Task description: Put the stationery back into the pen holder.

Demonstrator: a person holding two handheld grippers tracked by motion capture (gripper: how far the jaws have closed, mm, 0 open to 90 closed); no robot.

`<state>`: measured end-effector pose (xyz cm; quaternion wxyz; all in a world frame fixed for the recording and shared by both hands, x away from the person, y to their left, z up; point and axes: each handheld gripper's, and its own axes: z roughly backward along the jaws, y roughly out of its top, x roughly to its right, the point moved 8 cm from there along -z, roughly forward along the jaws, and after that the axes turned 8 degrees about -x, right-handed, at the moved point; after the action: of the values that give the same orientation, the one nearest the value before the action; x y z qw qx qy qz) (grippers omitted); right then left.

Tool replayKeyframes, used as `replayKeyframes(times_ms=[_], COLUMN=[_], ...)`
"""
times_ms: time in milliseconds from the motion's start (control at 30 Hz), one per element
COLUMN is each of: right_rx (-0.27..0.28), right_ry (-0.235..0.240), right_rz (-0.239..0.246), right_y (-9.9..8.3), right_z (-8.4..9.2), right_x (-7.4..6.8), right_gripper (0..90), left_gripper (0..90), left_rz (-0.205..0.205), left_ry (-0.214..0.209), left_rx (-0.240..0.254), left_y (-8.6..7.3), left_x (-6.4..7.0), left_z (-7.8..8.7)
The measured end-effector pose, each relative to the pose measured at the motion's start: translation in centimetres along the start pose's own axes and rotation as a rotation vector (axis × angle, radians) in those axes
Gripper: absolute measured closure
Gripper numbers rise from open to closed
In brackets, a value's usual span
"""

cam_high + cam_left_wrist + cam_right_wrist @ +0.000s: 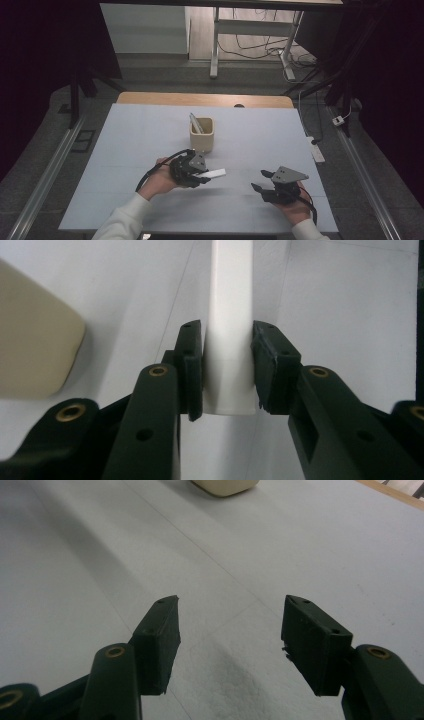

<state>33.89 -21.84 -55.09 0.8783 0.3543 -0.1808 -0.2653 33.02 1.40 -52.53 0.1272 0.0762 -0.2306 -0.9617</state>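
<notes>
My left tongs (pixel 227 367) pinch a flat white plastic bar (pixel 229 330) between both pads, holding it level just above the white worktop (pixel 125 150), near the beige square cup (pixel 202 135). My right tongs (pixel 230 645) stand spread wide with nothing between them, low over the worktop.

The bar (pixel 210 174) clamped in the left gripper (pixel 200 176) is plain white, without markings. Both that gripper and the right gripper (pixel 262 181) are matte black, with small brass-coloured rings at the joints and a grey plate on top. The square cup (pixel 202 136) is pale cream, and a light grey stick (pixel 194 122) leans inside it. The table cover (pixel 130 145) is a pale bluish white; beyond it shows a strip of light wooden tabletop (pixel 150 98). The person's sleeve (pixel 122 220) is white.
</notes>
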Motion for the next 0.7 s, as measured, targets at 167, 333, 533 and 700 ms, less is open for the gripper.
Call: replayKeyframes(times_ms=[167,333,533,700], right_rx=[-0.010,-0.019,-0.027,-0.048], right_ry=[0.005,0.004,0.035,0.044], right_rz=[0.010,0.043,0.082,0.117], right_y=[0.2,0.6,1.4,1.8], right_z=[-0.1,-0.2,-0.4,-0.8], right_x=[-0.3,-0.9,-2.2,-3.0], right_gripper=[39.8,39.5,39.0,37.9], left_gripper=[66.4,66.4,66.4,66.4], left_rz=[-0.018,-0.047,-0.079,-0.097], left_ry=[-0.005,-0.013,-0.020,-0.020], left_rx=[-0.023,-0.035,-0.053,-0.076], left_y=[0.5,1.5,2.5,2.6], left_x=[0.2,0.6,1.2,1.6], left_z=[-1.1,-2.1,-3.1,-3.8])
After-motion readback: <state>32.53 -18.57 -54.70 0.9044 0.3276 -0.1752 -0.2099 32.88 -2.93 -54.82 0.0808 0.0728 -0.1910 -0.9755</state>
